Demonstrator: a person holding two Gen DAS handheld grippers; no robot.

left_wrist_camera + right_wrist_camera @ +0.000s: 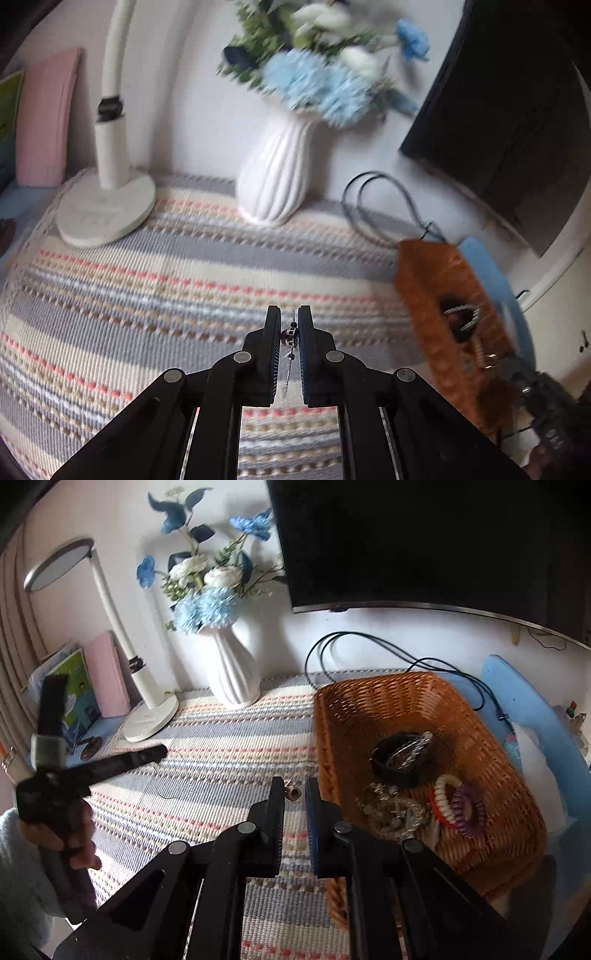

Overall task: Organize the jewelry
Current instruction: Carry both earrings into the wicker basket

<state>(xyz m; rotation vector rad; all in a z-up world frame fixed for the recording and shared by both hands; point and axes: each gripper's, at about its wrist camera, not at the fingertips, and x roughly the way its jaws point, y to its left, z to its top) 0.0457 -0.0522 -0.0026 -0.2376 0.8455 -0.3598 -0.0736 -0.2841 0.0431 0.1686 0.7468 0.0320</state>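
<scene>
Left gripper (pixel 289 334) nearly closed, pinching a small beaded earring (pixel 290 336) between its pads; thin chain of the piece hangs down in the gap, above the striped mat (pixel 147 288); wicker basket (pixel 432 295) lies to its right, blurred.

Right gripper (pixel 294 794) pressed almost together, a small metallic piece (pixel 294 793) at its tips; cannot tell whether the pads hold it or it lies on the mat just beyond; wicker basket just right of the fingertips, holding a black band (pixel 400 757), a clear bead tangle (pixel 391 812), a purple coil tie (pixel 469 810) and a cream-and-red bracelet (pixel 441 799); white vase (pixel 231 672) and desk lamp (pixel 147 709) further ahead to the left.
</scene>
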